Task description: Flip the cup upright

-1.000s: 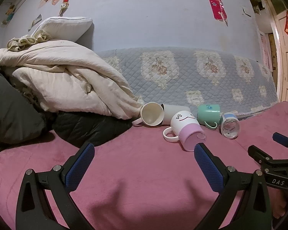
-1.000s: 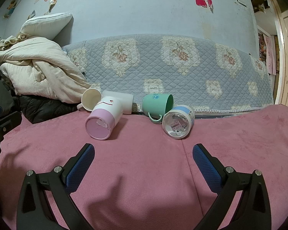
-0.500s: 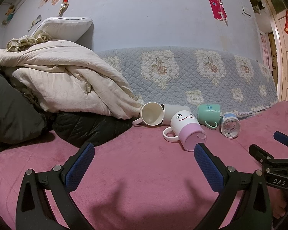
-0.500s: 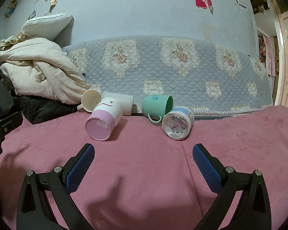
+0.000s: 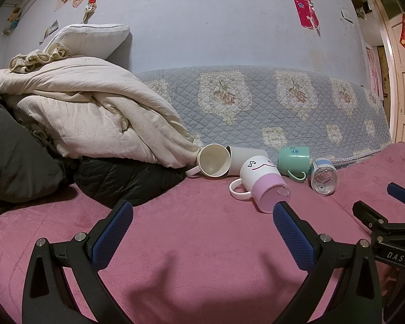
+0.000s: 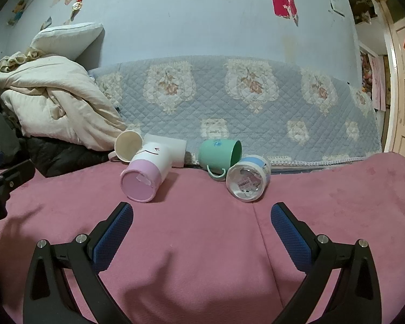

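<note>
Several cups lie on their sides on the pink bed cover. A white and pink mug shows its base. A blue and white cup lies at the right, a green mug behind it, and a cream mug with a white mug at the left. My left gripper is open and empty, short of the pink mug. My right gripper is open and empty, short of the cups.
A pile of cream bedding and a dark jacket sit at the left. A quilted blue floral cover runs along the wall behind the cups. The right gripper shows at the right edge of the left wrist view.
Both views are almost unchanged; the right gripper has drifted slightly, with the cups sitting a little higher and more to the right in its view.
</note>
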The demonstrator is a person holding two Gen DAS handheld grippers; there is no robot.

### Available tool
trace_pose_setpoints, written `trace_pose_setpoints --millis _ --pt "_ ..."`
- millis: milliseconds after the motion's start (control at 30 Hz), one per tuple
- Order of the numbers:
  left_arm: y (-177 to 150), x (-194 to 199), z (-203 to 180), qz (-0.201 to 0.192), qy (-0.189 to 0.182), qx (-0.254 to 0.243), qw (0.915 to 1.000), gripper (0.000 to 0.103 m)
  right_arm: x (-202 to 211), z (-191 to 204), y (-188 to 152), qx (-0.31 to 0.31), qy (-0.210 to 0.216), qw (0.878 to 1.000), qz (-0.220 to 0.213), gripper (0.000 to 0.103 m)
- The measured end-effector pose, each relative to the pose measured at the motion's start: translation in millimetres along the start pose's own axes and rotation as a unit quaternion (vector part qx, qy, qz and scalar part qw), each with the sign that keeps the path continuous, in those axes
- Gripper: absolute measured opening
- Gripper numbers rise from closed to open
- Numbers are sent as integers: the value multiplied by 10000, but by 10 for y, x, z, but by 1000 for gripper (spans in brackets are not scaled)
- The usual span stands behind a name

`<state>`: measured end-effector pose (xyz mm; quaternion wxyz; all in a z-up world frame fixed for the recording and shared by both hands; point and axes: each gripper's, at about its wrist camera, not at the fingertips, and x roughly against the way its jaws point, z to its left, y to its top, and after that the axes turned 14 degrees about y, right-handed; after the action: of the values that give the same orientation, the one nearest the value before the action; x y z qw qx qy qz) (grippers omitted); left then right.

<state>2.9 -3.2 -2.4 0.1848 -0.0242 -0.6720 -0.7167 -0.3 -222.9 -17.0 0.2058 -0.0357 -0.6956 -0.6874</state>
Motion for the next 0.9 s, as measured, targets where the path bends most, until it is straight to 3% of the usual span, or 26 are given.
trace_pose_setpoints --millis 900 --pt "1 -1 -4 10 2 -2 10000 103 -16 19 5 32 180 9997 132 103"
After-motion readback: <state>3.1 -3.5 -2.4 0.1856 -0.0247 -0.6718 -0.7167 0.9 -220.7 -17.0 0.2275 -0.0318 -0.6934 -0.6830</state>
